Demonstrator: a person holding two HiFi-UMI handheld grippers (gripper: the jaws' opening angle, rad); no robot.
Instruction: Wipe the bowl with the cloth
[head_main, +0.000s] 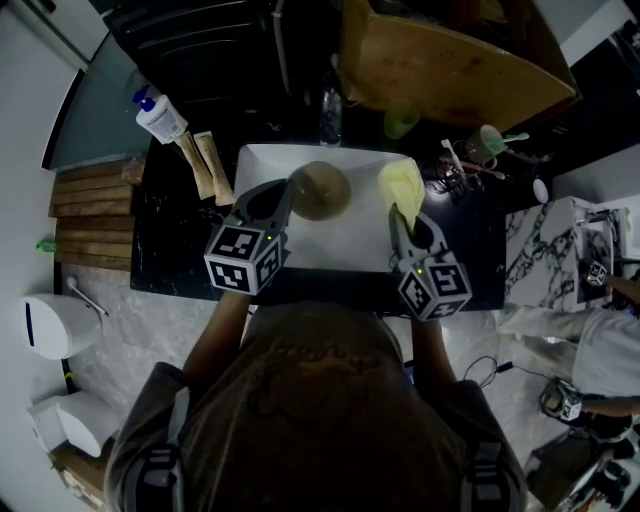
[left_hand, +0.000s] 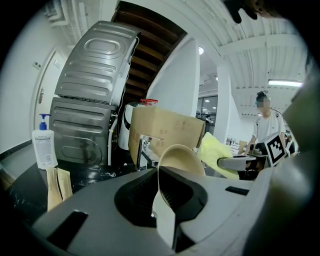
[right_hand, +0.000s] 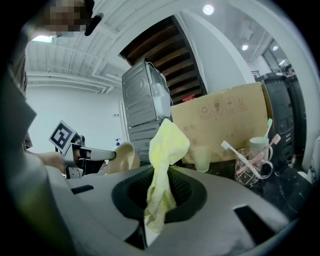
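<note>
Over the white tray (head_main: 350, 245) on the dark worktop (head_main: 170, 255), we hold the bowl (head_main: 320, 190) by its rim in our left gripper (head_main: 284, 200), fingers clamped on it. Our right gripper (head_main: 402, 222) has its fingers pinched on the yellow cloth (head_main: 402, 185), just beside the bowl.

bowl (head_main: 320, 190): beige, round, tipped on its side, rim pinched in the left gripper (head_main: 284, 200).
cloth (head_main: 402, 187): pale yellow, crumpled, standing up from the right gripper (head_main: 400, 222).

Dark counter (head_main: 170, 255), pump bottle (head_main: 159, 119), green cup (head_main: 401, 119)
</note>
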